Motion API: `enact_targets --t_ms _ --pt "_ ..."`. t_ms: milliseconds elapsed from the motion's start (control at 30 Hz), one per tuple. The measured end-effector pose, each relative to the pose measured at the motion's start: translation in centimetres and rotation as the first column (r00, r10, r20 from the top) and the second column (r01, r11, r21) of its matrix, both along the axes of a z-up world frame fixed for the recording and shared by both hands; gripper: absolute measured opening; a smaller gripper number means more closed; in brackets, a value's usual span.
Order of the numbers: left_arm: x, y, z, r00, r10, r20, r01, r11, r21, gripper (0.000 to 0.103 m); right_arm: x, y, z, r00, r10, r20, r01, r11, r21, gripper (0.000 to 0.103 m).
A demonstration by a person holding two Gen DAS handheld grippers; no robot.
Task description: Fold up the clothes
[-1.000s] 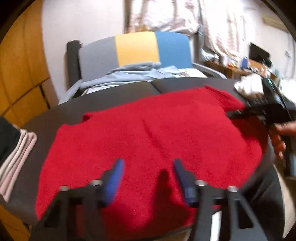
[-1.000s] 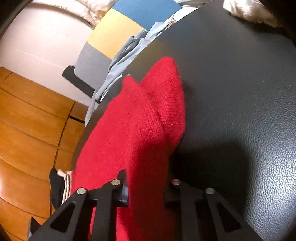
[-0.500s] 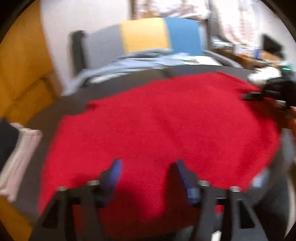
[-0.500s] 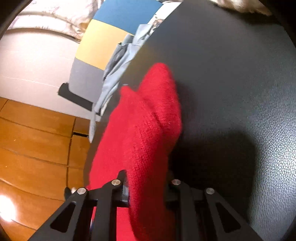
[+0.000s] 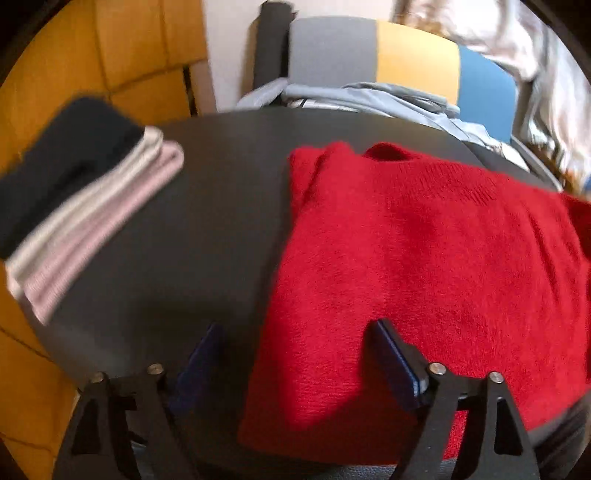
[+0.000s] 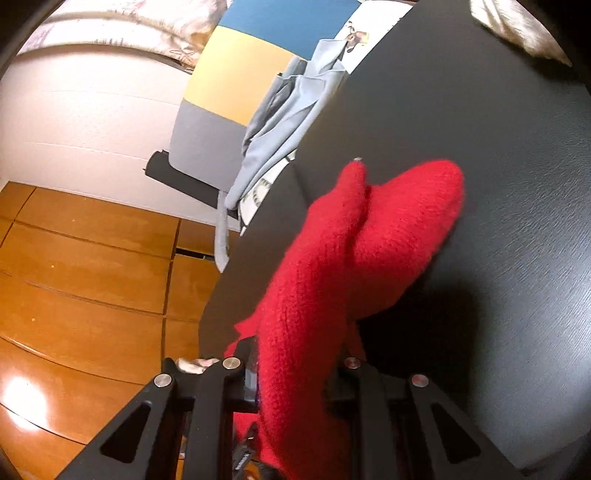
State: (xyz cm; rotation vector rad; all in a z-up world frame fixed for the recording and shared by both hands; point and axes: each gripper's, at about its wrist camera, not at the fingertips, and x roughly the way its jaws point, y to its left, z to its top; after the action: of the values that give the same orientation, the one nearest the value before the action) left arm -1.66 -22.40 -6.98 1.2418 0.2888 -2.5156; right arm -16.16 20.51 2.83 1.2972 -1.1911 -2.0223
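Observation:
A red knit sweater (image 5: pixel 424 258) lies spread on the black round table (image 5: pixel 207 221). My left gripper (image 5: pixel 295 330) hovers over the sweater's near left edge. Its jaws are opening wide, with the edge of the knit below the gap and neither blue pad pressing on it. In the right wrist view my right gripper (image 6: pixel 295 363) is shut on a fold of the red sweater (image 6: pixel 351 258). That fold is lifted off the table (image 6: pixel 498 147), and its rounded end droops ahead of the fingers.
A folded stack of black, white and pink clothes (image 5: pixel 85 206) sits at the table's left edge. Behind the table stands a grey, yellow and blue chair (image 5: pixel 369 55) with a light blue garment (image 5: pixel 369 96) on it. A pale cloth (image 6: pixel 517 33) lies at the far rim.
My left gripper has swung from the sweater's middle to its left edge and its jaws stand wider. My right gripper has risen, lifting the held red fold higher off the table.

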Motion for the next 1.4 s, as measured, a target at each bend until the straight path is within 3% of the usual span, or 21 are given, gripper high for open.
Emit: enact_targets --t_ms 233,500,800,933,1067,1267,1400 --pt "0.1 0.7 -0.6 1.000 -0.018 -0.021 0.016 0.998 -0.059 0.091 0.7 -3.1 2.9 0.999 0.039 -0.010 -0.039 0.999 -0.005 0.019" --pt "0.7 0.5 -0.6 0.999 -0.029 -0.035 0.027 0.998 -0.058 0.091 2.1 -8.3 5.7 0.992 0.124 -0.033 -0.124 0.992 -0.020 0.019" --pt "0.8 0.5 -0.7 0.998 -0.035 -0.044 0.033 0.998 -0.055 0.092 2.5 -15.8 6.9 0.969 0.240 -0.067 -0.238 0.971 0.038 0.019" --pt "1.0 0.6 -0.9 0.998 -0.035 -0.056 0.032 0.998 -0.057 0.092 3.5 -19.7 5.9 0.953 0.289 -0.088 -0.281 0.955 0.091 0.020" --pt "1.2 0.8 -0.9 0.997 -0.037 -0.067 0.033 0.998 -0.061 0.092 4.9 -24.1 3.3 0.923 0.375 -0.086 -0.353 0.915 0.195 0.020" --pt "1.3 0.7 -1.0 0.996 -0.043 -0.078 0.038 0.997 -0.065 0.092 6.5 -28.9 -1.1 0.878 0.477 -0.033 -0.449 0.848 0.283 0.024" --pt "1.4 0.7 -1.1 0.995 -0.049 -0.090 0.043 0.996 -0.073 0.092 6.2 -30.5 -3.4 0.878 0.477 0.029 -0.458 0.822 0.340 0.029"
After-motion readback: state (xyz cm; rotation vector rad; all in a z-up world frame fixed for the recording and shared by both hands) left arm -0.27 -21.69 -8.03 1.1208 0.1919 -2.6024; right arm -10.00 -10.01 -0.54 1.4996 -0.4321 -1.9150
